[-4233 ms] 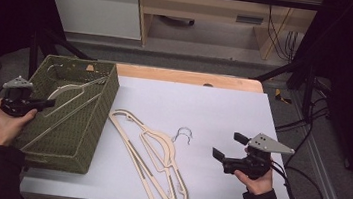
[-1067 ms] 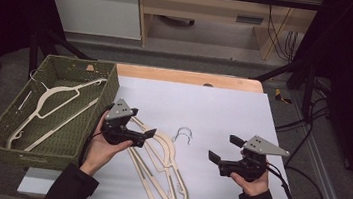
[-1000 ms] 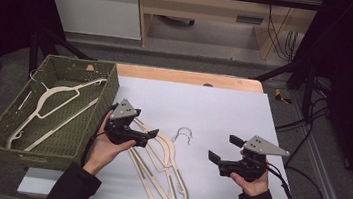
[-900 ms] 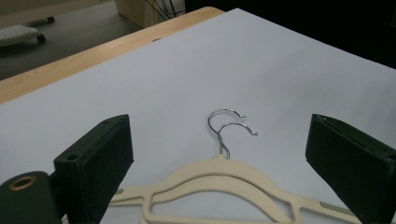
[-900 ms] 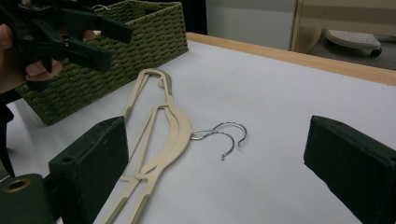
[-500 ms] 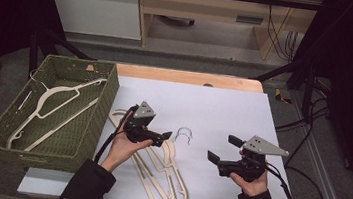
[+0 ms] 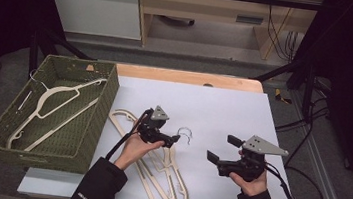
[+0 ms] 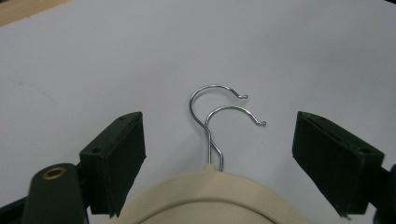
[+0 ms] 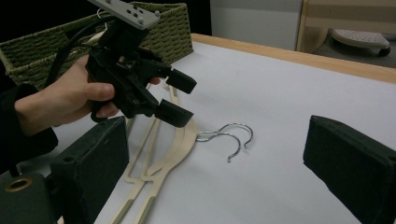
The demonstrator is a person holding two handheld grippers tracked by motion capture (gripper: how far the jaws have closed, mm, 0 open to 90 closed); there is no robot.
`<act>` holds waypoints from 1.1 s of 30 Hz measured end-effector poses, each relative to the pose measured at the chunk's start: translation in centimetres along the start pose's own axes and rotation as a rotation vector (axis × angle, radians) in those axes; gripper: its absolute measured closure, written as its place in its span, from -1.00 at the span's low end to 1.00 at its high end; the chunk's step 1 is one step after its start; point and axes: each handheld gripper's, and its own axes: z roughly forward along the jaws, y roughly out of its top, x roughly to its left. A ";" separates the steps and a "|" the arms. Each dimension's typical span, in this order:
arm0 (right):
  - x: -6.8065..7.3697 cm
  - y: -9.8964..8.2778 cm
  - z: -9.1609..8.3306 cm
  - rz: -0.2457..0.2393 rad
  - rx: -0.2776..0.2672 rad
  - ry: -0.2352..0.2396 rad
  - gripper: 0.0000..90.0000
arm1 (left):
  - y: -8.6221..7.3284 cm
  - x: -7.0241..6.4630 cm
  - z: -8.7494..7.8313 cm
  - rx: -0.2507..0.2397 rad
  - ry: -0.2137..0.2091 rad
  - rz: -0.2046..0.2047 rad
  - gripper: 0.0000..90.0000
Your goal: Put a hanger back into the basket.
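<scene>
The white table (image 7: 224, 105) lay bare beyond the 2 metal hooks (image 7: 184, 134) and between them and the right gripper (image 7: 215, 160). The stacked cream hangers (image 7: 165, 179) covered the near-left part, and the wicker basket (image 7: 92, 120) walled the left edge.

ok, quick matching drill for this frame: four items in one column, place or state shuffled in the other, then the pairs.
1. left gripper
2. right gripper
3. green basket
4. metal hooks

a. holds a cream hanger, at the table's left
b. jaws open, over bare white table
c. flat on the white table, side by side
d. jaws open, astride the top of the cream hangers

Pairs: 1-d, 2-b, 3-a, 4-c
</scene>
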 end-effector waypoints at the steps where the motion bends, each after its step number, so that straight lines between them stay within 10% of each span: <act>1: 0.0 0.0 0.1 0.001 0.002 0.002 -0.83 | 0.0 0.0 0.2 0.006 -0.001 0.000 -0.58; 33: 0.1 -0.1 0.4 -0.002 0.013 0.012 -0.83 | -0.9 0.8 4.3 0.136 0.001 -0.005 0.69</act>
